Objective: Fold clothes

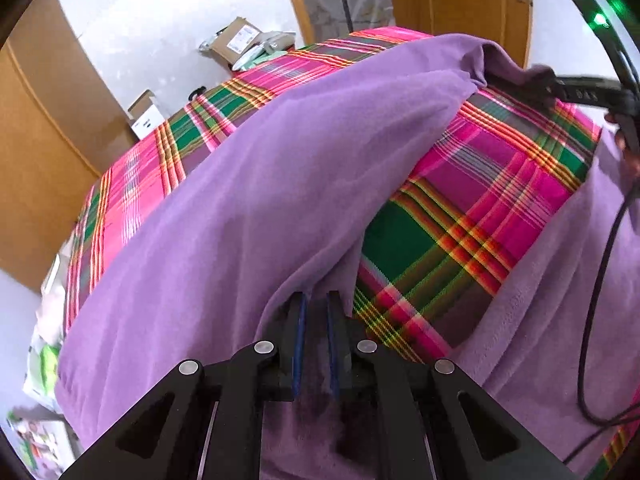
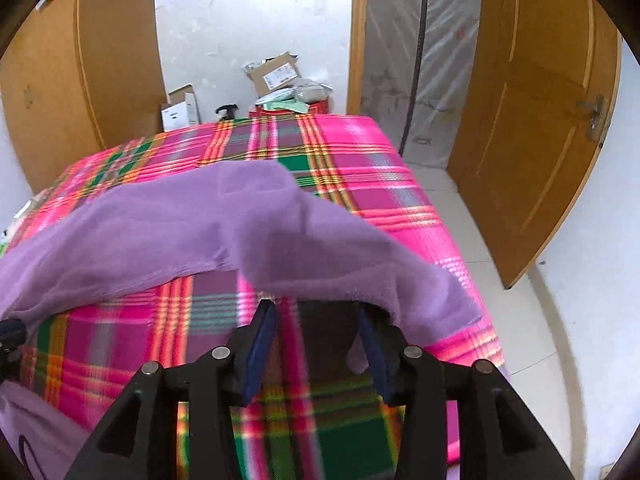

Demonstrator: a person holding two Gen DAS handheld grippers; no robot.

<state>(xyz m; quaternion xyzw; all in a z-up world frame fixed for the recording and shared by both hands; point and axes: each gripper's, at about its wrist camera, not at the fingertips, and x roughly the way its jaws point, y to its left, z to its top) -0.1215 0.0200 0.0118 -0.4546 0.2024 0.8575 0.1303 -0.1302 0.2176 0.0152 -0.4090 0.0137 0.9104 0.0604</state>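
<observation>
Left wrist view: my left tool [image 1: 317,300] has its fingers narrow, pinched on a near edge of the purple fleece garment [image 1: 240,184]. The fleece is lifted and stretched from there to the far right, over the pink-green plaid bench [image 1: 460,216]. Only this view shows my right tool [image 1: 540,84] from outside, at the far right, gripping the garment's other end, with a black cable [image 1: 600,280] hanging below it. More purple fleece lies at the near right.

Right wrist view: the right tool [image 2: 316,312] looks wide, fingers apart, with fleece draped over the right finger [image 2: 372,344]; I cannot tell if it truly clamps. Motion blur here. Only this view shows the open wooden door [image 2: 532,128] and tiled floor [image 2: 532,344].

Far side, both views: open cardboard boxes [image 2: 276,72] by the wall; contents unclear.
</observation>
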